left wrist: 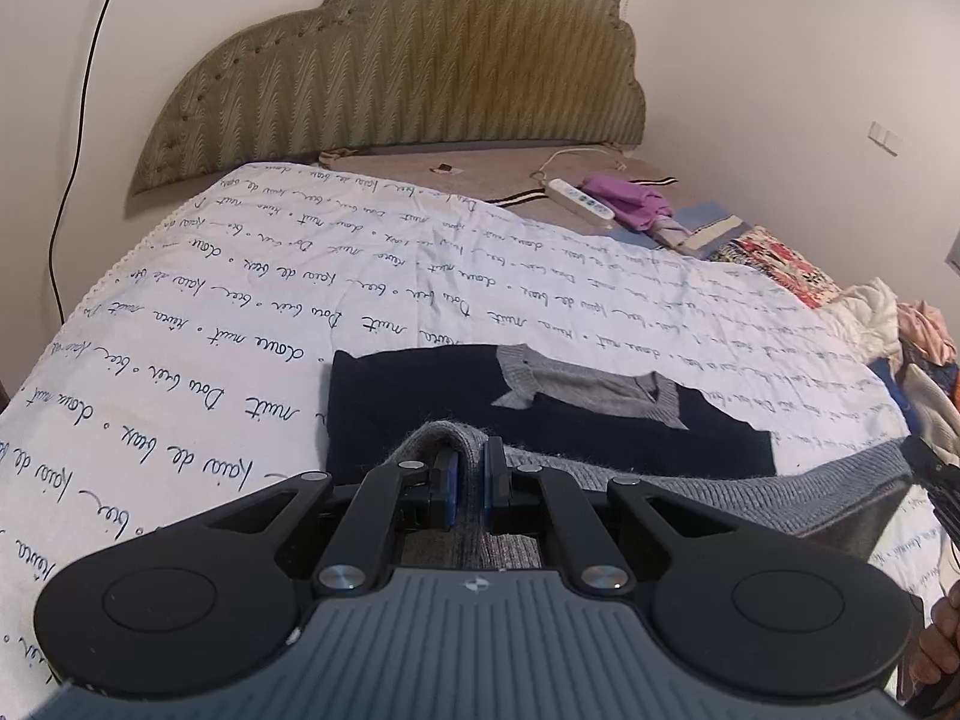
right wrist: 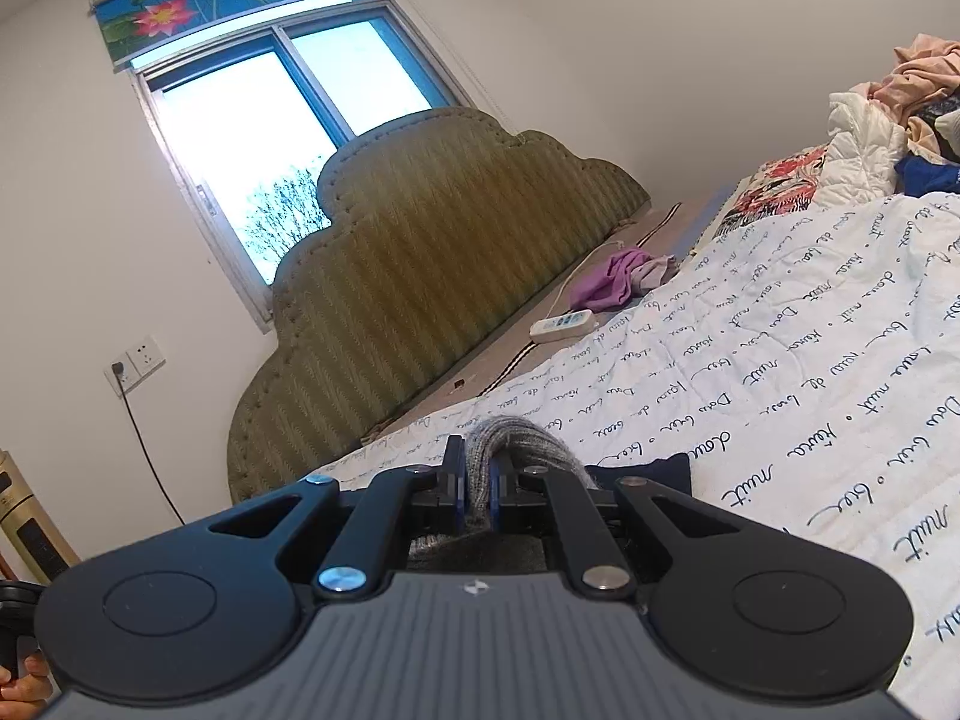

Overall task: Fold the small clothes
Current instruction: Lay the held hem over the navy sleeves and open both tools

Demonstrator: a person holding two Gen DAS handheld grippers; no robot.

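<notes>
A small navy sweater with grey collar and trim lies on the white script-printed bedspread. Its grey ribbed hem is lifted off the bed and stretches to the right. My left gripper is shut on one end of that hem, the knit bulging over the blue pads. In the right wrist view my right gripper is shut on grey knit of the same sweater; a navy part shows just beyond. The other gripper's black tip appears at the right edge.
A green padded headboard stands at the far end. A white power strip and purple cloth lie near it. A pile of clothes sits at the bed's right side. A window and a wall socket are on the walls.
</notes>
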